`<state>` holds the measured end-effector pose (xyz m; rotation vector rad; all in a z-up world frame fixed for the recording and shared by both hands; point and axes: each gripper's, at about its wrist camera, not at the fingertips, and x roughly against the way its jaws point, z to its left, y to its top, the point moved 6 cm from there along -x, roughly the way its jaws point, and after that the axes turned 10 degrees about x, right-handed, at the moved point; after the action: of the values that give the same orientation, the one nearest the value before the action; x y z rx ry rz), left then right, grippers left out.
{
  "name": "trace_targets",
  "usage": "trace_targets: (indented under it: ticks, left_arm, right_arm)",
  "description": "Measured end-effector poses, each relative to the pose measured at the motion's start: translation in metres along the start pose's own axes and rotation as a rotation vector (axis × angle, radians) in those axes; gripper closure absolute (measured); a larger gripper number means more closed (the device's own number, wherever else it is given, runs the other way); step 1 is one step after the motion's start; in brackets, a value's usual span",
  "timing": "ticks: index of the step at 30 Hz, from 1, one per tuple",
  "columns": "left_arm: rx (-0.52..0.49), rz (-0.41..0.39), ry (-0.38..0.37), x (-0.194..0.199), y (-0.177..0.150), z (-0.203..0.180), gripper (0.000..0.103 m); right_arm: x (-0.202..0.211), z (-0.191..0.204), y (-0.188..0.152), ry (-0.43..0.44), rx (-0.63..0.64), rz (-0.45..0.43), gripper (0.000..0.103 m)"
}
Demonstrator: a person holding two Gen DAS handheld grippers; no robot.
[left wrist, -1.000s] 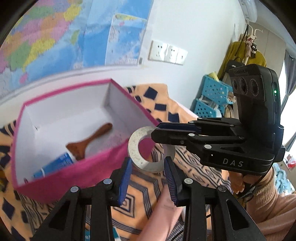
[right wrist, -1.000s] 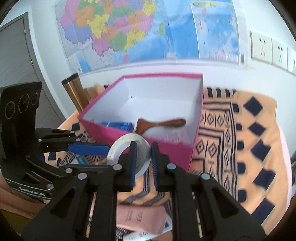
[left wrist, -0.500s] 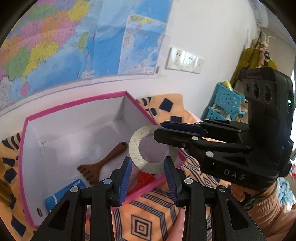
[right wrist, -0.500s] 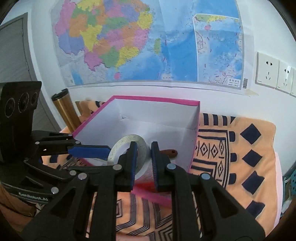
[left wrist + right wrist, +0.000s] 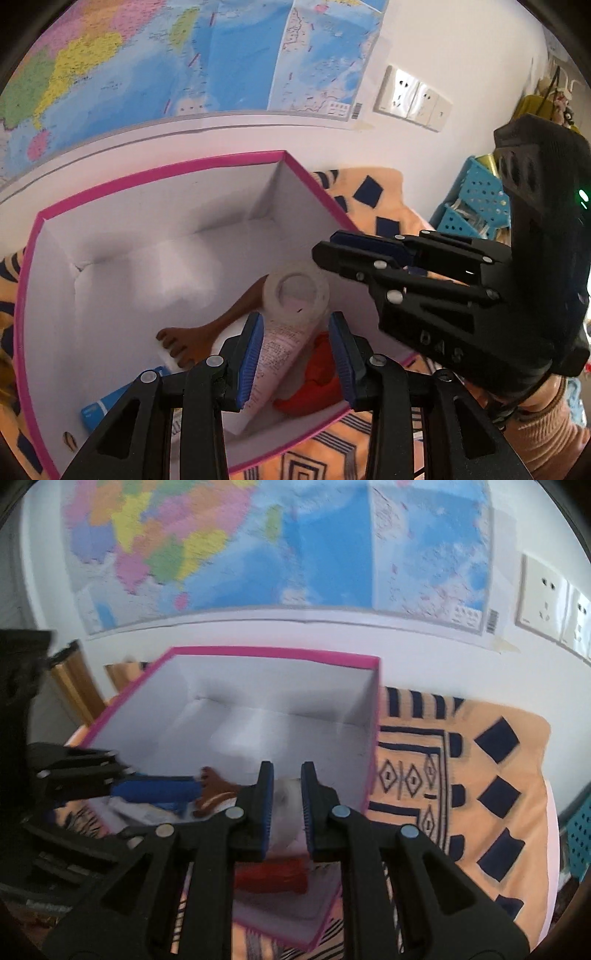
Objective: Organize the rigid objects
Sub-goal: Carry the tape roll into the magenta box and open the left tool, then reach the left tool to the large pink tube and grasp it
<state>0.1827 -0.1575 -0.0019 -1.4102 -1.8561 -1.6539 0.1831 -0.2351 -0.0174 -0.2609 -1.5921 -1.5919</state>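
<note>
we are at the drop-off step of sorting the rigid things into the pink box (image 5: 159, 177) — the tape roll (image 5: 295, 293) is inside the box's walls now, and we judge it has just left our grip.

going left to right in the left wrist view: a blue packet (image 5: 105, 404) lies low at the left of the box floor, then the brown wooden scraper (image 5: 207, 328), whose long axis runs diagonally, toothed end toward the lower left and handle up toward the right. next comes a pink tube (image 5: 275, 363), lying lengthwise toward us, with the roll over its far end. the roll shows us its round open face, so its axis points roughly up at the camera; whether it has settled or is in mid-fall we cannot tell. a red item (image 5: 314, 384) sits just right of the tube.

our left gripper (image 5: 297, 363) stands wide and empty above the tube. our right gripper (image 5: 286, 805) has its jaws at a narrow gap; the blurred white roll shows behind that gap, not clearly pinched, so we read the claw as released.

the next move, we think, calls for lifting both claws clear of the rim and finding the next loose item on the patterned cloth (image 5: 480, 775).
</note>
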Motion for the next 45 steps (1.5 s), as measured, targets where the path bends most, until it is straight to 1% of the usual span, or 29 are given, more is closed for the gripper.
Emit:
trace_targets:
  ticks: [4, 7, 10, 11, 13, 15, 16, 17, 20, 22, 25, 26, 29, 31, 39, 42, 45]
  left_arm:
    - [-0.018, -0.029, 0.021, 0.011, -0.007, 0.002, 0.065]
    - [-0.035, -0.071, 0.024, 0.03, -0.015, 0.003, 0.059]
    - [-0.051, -0.119, 0.011, 0.054, -0.025, 0.003, 0.056]
    - [-0.054, -0.134, 0.001, 0.063, -0.031, 0.002, 0.053]
    - [-0.059, -0.148, -0.01, 0.075, -0.041, 0.002, 0.052]
    - [-0.063, -0.158, -0.013, 0.086, -0.052, 0.002, 0.052]
    - [-0.06, -0.15, -0.025, 0.091, -0.061, 0.002, 0.052]
    - [-0.059, -0.143, -0.032, 0.092, -0.067, 0.003, 0.052]
    - [-0.05, -0.092, -0.073, 0.094, -0.095, 0.003, 0.052]
    - [-0.061, -0.061, -0.073, 0.09, -0.113, 0.004, 0.052]
    - [-0.064, -0.008, -0.079, 0.084, -0.141, 0.007, 0.052]
    - [-0.056, 0.019, -0.086, 0.082, -0.15, 0.007, 0.052]
    - [-0.048, 0.065, -0.099, 0.081, -0.171, 0.007, 0.052]
    - [-0.04, 0.079, -0.108, 0.084, -0.183, 0.007, 0.052]
    - [0.024, 0.156, -0.151, 0.082, -0.215, 0.008, 0.052]
    - [0.03, 0.166, -0.152, 0.077, -0.221, 0.006, 0.055]
    - [0.05, 0.163, -0.169, 0.075, -0.219, 0.006, 0.056]
  right_arm:
    - [-0.001, -0.006, -0.006, 0.023, -0.044, -0.001, 0.086]
    - [0.009, -0.003, -0.013, 0.038, -0.047, -0.013, 0.086]
    - [0.027, 0.001, -0.02, 0.083, -0.06, -0.044, 0.08]
    - [0.032, 0.003, -0.02, 0.093, -0.061, -0.052, 0.08]
    - [0.05, 0.007, -0.025, 0.127, -0.066, -0.084, 0.078]
    - [0.065, 0.013, -0.03, 0.156, -0.066, -0.105, 0.069]
    - [0.073, 0.015, -0.036, 0.169, -0.063, -0.111, 0.063]
    - [0.077, 0.018, -0.04, 0.181, -0.057, -0.109, 0.06]
    - [0.087, 0.026, -0.062, 0.224, -0.05, -0.083, 0.06]
    - [0.089, 0.032, -0.081, 0.251, -0.055, -0.045, 0.059]
    - [0.084, 0.038, -0.11, 0.255, -0.063, 0.03, 0.055]
    - [0.081, 0.039, -0.118, 0.253, -0.069, 0.051, 0.055]
    - [0.074, 0.042, -0.144, 0.281, -0.113, 0.116, 0.055]
    - [0.069, 0.043, -0.157, 0.286, -0.133, 0.147, 0.055]
    - [0.057, 0.043, -0.181, 0.289, -0.189, 0.202, 0.054]
    - [0.055, 0.042, -0.182, 0.294, -0.202, 0.203, 0.053]
    - [0.056, 0.043, -0.183, 0.303, -0.203, 0.2, 0.053]
